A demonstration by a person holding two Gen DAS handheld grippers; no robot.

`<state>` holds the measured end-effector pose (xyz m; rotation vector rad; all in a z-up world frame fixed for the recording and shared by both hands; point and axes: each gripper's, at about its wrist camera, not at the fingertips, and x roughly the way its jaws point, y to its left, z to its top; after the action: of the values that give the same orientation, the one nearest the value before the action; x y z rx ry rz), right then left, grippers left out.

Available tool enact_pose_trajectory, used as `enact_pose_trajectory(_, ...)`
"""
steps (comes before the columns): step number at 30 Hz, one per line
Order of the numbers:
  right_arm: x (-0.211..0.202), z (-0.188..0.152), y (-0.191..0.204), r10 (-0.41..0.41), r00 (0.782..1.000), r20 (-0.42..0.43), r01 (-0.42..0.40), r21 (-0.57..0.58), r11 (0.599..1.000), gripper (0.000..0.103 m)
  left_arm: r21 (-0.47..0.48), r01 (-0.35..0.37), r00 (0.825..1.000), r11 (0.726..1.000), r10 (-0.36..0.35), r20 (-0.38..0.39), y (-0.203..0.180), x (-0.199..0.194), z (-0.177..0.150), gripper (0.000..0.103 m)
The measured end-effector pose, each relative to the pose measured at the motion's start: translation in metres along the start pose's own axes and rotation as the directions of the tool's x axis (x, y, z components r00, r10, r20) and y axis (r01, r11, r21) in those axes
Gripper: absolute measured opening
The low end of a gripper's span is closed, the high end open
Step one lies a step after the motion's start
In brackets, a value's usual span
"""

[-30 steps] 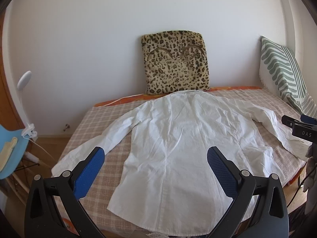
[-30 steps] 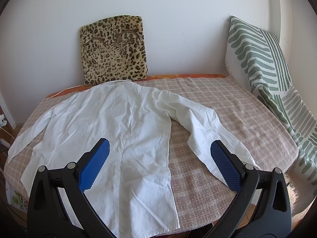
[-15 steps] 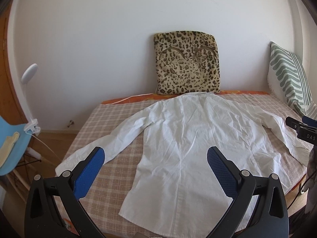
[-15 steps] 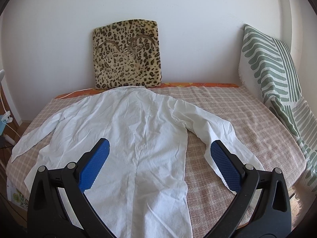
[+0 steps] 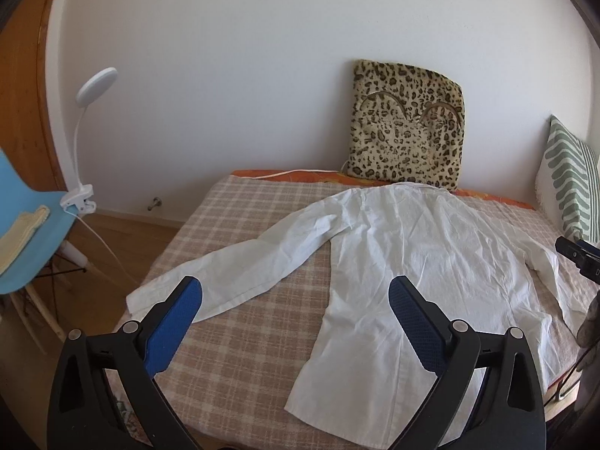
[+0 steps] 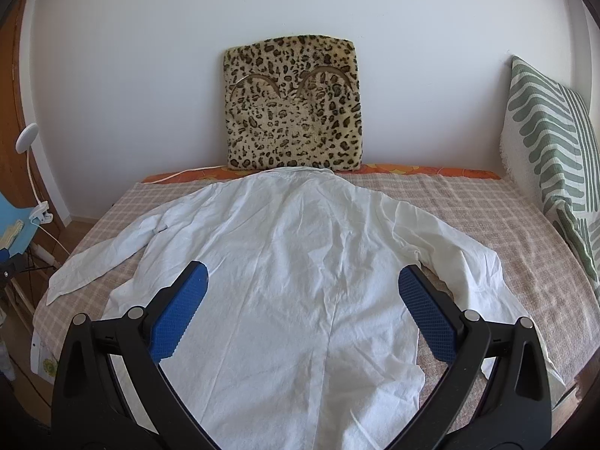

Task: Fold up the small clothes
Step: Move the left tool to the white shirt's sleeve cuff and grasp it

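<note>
A white shirt (image 6: 300,281) lies flat on the bed (image 6: 487,217), back side up, with its collar near the wall. Both long sleeves are spread out to the sides. The bed has a pink and cream checked cover. One sleeve (image 5: 240,262) reaches toward the bed's edge by the blue chair (image 5: 26,232).

The left gripper (image 5: 295,302) hangs over the near part of the bed, above that sleeve and the shirt's side. Its 2 blue fingers (image 5: 172,324) stand wide apart and are closing a little — nothing is between them, and they touch no cloth.

The right gripper (image 6: 302,292) hangs over the lower middle of the shirt. Its blue fingers (image 6: 425,318) are spread wide too, and they grip nothing.

A spotted leopard cushion (image 6: 292,107) leans on the white wall just behind the collar. A cushion with green stripes (image 6: 551,150) stands at the far right side of the bed. A white clip lamp (image 5: 84,142) is clipped to the blue chair, and a pale folded cloth (image 5: 20,230) lies on the chair seat. In the left view, the tip of the other gripper shows at the right edge.
</note>
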<state>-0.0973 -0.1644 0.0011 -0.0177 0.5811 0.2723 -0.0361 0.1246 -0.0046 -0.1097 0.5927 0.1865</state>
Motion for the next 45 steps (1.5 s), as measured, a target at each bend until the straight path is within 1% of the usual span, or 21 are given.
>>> enact_pose_trajectory(2,0.007,0.005,0.005,0.022,1.0,-0.018,-0.022,-0.01,1.0,0.103,-0.032,-0.016,1.0,0.999,0.016,-0.018,0.019,0.007,-0.001,0.091)
enact_pose_trajectory(5,0.02,0.012,0.018,0.021,0.999,-0.03,-0.023,-0.055,0.998,0.103,-0.08,-0.039,0.998,0.996,0.035,-0.05,0.045,0.015,-0.004,0.086)
enact_pose_trajectory(7,0.028,0.017,0.027,0.022,0.999,-0.035,-0.025,-0.085,0.996,0.103,-0.11,-0.057,0.997,0.992,0.05,-0.066,0.062,0.021,-0.006,0.08)
enact_pose_trajectory(10,0.04,0.025,0.04,0.041,0.998,-0.054,-0.047,-0.098,0.994,0.103,-0.154,-0.073,0.994,0.985,0.059,-0.096,0.084,0.03,-0.008,0.074)
enact_pose_trajectory(12,0.05,0.03,0.05,0.065,0.994,-0.083,-0.073,-0.099,0.992,0.103,-0.203,-0.075,0.992,0.976,0.052,-0.117,0.1,0.038,-0.01,0.072)
enact_pose_trajectory(14,0.059,0.035,0.064,0.097,0.989,-0.113,-0.11,-0.118,0.987,0.103,-0.261,-0.084,0.988,0.962,0.047,-0.144,0.121,0.045,-0.012,0.067)
enact_pose_trajectory(15,0.063,0.036,0.071,0.085,0.989,-0.12,-0.1,-0.133,0.986,0.103,-0.286,-0.079,0.987,0.955,0.036,-0.154,0.131,0.048,-0.013,0.066)
enact_pose_trajectory(16,0.068,0.039,0.078,0.096,0.987,-0.128,-0.114,-0.141,0.983,0.103,-0.298,-0.078,0.987,0.952,0.03,-0.16,0.139,0.052,-0.013,0.066)
enact_pose_trajectory(17,0.072,0.041,0.084,0.114,0.984,-0.138,-0.133,-0.141,0.981,0.103,-0.302,-0.093,0.985,0.949,0.045,-0.164,0.147,0.055,-0.014,0.065)
enact_pose_trajectory(19,0.084,0.048,0.097,0.155,0.973,-0.172,-0.178,-0.123,0.976,0.103,-0.323,-0.116,0.982,0.939,0.058,-0.181,0.162,0.062,-0.016,0.063)
enact_pose_trajectory(21,0.098,0.055,0.108,0.189,0.96,-0.208,-0.212,-0.092,0.973,0.103,-0.367,-0.102,0.978,0.925,0.026,-0.206,0.178,0.071,-0.017,0.062)
enact_pose_trajectory(22,0.105,0.058,0.113,0.2,0.954,-0.223,-0.223,-0.083,0.971,0.1,-0.392,-0.106,0.977,0.914,0.021,-0.214,0.186,0.075,-0.018,0.061)
enact_pose_trajectory(25,0.124,0.066,0.132,0.208,0.945,-0.252,-0.238,-0.094,0.967,0.095,-0.446,-0.112,0.971,0.888,0.002,-0.24,0.209,0.088,-0.02,0.06)
enact_pose_trajectory(28,0.144,0.072,0.151,0.226,0.929,-0.293,-0.263,-0.096,0.96,0.089,-0.474,-0.121,0.963,0.872,-0.013,-0.271,0.226,0.102,-0.025,0.06)
enact_pose_trajectory(30,0.157,0.074,0.164,0.242,0.916,-0.32,-0.285,-0.093,0.954,0.088,-0.485,-0.121,0.956,0.866,-0.029,-0.29,0.234,0.112,-0.028,0.06)
enact_pose_trajectory(32,0.168,0.076,0.175,0.243,0.911,-0.334,-0.289,-0.096,0.952,0.084,-0.491,-0.124,0.95,0.862,-0.04,-0.31,0.24,0.122,-0.032,0.06)
enact_pose_trajectory(37,0.197,0.082,0.196,0.241,0.896,-0.372,-0.292,-0.085,0.953,0.081,-0.506,-0.137,0.938,0.851,-0.053,-0.342,0.254,0.142,-0.039,0.06)
enact_pose_trajectory(41,0.219,0.083,0.216,0.24,0.884,-0.401,-0.3,-0.093,0.949,0.078,-0.531,-0.125,0.929,0.838,-0.088,-0.359,0.264,0.158,-0.042,0.06)
enact_pose_trajectory(43,0.231,0.085,0.223,0.25,0.872,-0.421,-0.311,-0.08,0.947,0.077,-0.536,-0.117,0.923,0.836,-0.108,-0.37,0.266,0.167,-0.044,0.06)
enact_pose_trajectory(44,0.239,0.086,0.227,0.259,0.862,-0.437,-0.318,-0.066,0.946,0.076,-0.538,-0.106,0.919,0.836,-0.124,-0.374,0.267,0.17,-0.045,0.058)
enact_pose_trajectory(45,0.245,0.087,0.231,0.264,0.853,-0.45,-0.322,-0.055,0.945,0.074,-0.538,-0.102,0.915,0.837,-0.133,-0.38,0.267,0.174,-0.046,0.052)
